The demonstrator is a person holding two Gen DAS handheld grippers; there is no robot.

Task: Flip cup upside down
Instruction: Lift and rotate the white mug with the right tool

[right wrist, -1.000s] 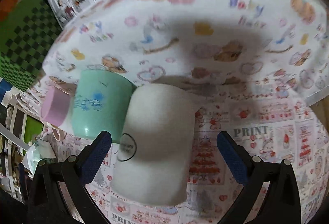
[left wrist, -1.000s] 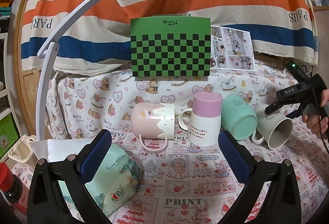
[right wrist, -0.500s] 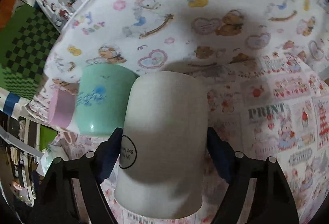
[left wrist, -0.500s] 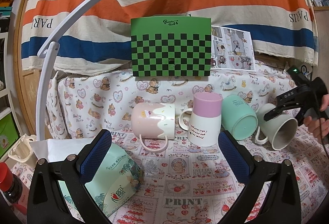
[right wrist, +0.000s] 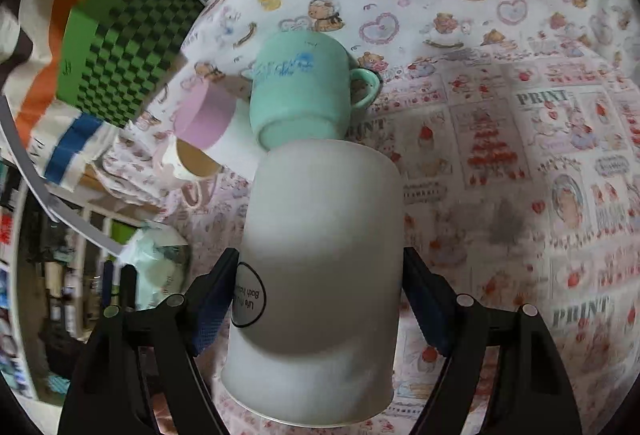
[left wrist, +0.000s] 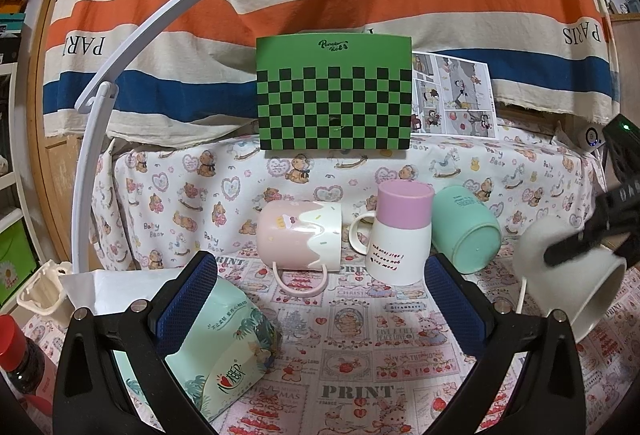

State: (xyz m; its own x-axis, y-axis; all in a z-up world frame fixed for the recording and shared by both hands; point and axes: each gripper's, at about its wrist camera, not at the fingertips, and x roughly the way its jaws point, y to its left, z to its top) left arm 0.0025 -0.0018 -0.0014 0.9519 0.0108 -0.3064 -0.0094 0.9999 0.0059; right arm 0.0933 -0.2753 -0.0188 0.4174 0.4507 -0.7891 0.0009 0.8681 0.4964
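The right gripper (right wrist: 320, 299) holds the white cup (right wrist: 320, 255) between its jaws, low in the frame. The cup's long axis points away from the camera, base far, mouth near, above the surface (right wrist: 520, 195). The left gripper (left wrist: 320, 299) is wide and empty.

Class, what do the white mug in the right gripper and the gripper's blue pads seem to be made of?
White mug: probably matte-glazed ceramic; thick rim, smooth opaque wall, dull sheen. Blue pads: likely rubber or soft plastic; fine grid texture shows. The right gripper clamps the mug.
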